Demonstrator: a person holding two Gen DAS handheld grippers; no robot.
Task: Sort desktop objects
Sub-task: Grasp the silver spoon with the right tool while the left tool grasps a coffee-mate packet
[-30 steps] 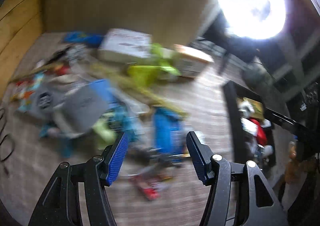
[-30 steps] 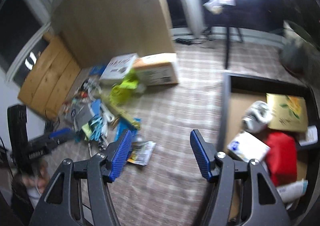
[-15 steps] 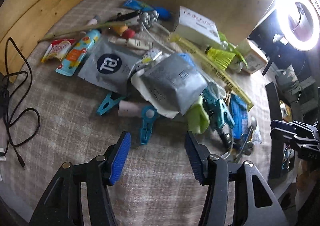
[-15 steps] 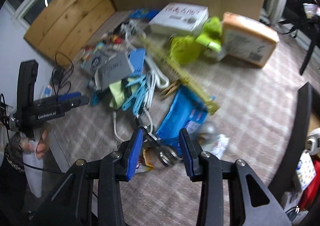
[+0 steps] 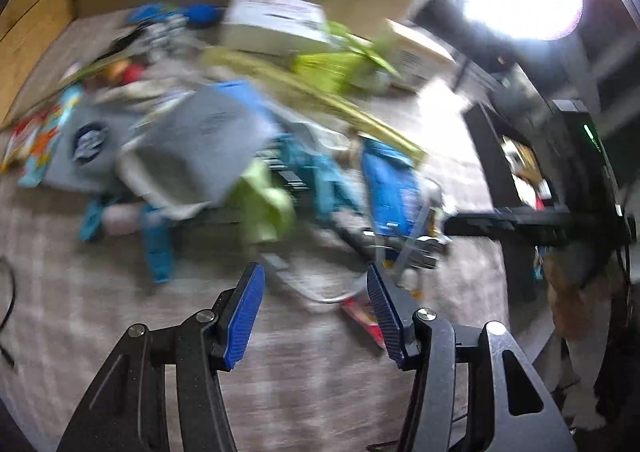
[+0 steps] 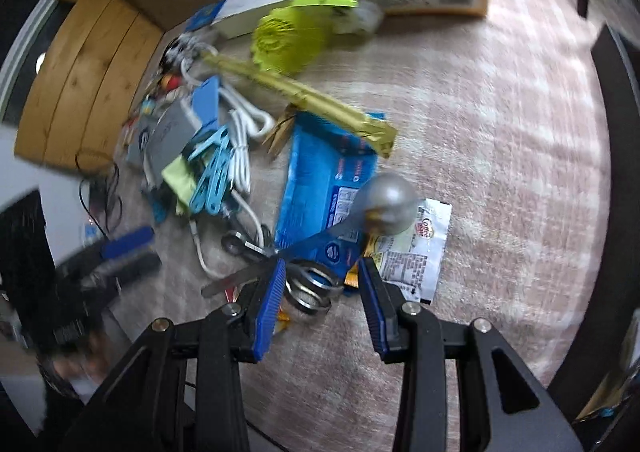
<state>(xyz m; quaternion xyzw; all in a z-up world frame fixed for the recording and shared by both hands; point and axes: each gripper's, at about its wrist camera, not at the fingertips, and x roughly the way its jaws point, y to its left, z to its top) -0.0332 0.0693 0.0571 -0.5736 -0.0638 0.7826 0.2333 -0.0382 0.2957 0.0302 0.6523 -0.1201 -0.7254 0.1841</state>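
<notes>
Two grippers hang over a cluttered pile on a checked cloth. Low in the right view, the right gripper (image 6: 322, 294) stands part open around a metal spring tool (image 6: 308, 288), pads apparently not yet pressing. Likely next: close and lift it. The left gripper (image 5: 316, 308), low centre, is empty and opening slightly. Bare cloth (image 6: 500, 131) lies right; a dark tray edge (image 6: 616, 63) borders it.

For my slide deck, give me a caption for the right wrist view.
Right gripper poised around a metal spring beside a blue packet.
</notes>
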